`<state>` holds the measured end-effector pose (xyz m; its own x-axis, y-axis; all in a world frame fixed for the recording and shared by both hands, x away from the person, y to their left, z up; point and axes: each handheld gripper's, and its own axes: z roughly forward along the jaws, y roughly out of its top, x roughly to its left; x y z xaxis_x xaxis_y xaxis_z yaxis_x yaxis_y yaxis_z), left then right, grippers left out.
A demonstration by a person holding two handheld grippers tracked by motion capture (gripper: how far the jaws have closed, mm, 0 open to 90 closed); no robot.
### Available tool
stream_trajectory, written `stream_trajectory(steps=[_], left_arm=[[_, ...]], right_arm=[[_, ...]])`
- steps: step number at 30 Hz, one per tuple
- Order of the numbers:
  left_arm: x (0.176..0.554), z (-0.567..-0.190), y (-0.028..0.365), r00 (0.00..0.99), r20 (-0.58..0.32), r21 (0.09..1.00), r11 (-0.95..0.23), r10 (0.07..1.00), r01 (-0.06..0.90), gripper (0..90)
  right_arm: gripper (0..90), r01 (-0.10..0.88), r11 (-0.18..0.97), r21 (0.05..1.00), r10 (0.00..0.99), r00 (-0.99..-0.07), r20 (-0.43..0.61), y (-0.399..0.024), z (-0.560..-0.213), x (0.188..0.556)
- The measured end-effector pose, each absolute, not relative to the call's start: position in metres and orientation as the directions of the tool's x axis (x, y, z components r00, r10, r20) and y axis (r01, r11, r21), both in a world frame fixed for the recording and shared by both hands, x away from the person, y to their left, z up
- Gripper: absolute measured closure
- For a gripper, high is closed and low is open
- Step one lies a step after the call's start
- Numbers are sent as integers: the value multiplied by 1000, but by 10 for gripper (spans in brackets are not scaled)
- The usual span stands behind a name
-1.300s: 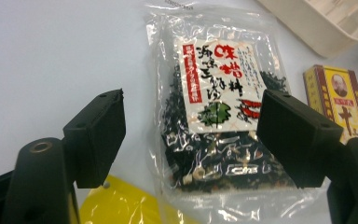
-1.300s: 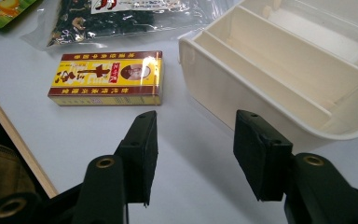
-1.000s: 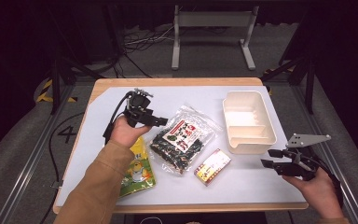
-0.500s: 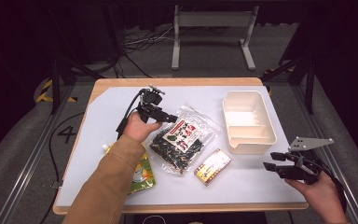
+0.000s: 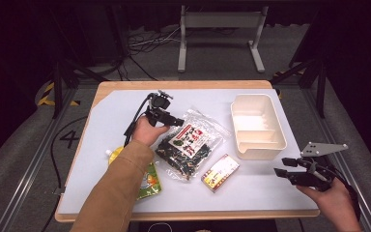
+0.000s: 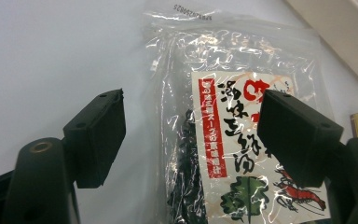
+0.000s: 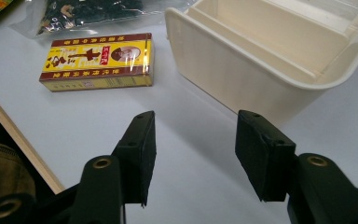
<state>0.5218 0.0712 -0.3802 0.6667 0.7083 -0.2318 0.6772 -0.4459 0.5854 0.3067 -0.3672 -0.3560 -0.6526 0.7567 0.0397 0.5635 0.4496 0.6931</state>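
The clear seaweed bag (image 5: 189,144) is laid flat mid-table, its long axis running diagonally from the near left to the far right, sealed end away. The left gripper (image 5: 168,119) is held at its far corner, jaws apart though just narrowed, nothing pinched. The right gripper (image 5: 284,170) is held half-open and empty beside the cream tray (image 5: 258,150).
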Motion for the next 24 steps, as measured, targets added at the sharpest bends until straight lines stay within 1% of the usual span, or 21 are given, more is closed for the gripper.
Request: stream_trajectory(steps=[12,16,24], left_arm=[[531,-394,68,650,-267,543,-446,711,712,287],[533,-397,67,652,-287,527,-453,702,719,335],[536,-404,63,644,-300,498,-461,703,735,355]], right_arm=[[472,569,447,691,758,-651,45,-369,-357,307],[469,568,446,691,758,-651,46,-369,-357,307],[465,565,453,690,753,-657,43,-368,-358,308]])
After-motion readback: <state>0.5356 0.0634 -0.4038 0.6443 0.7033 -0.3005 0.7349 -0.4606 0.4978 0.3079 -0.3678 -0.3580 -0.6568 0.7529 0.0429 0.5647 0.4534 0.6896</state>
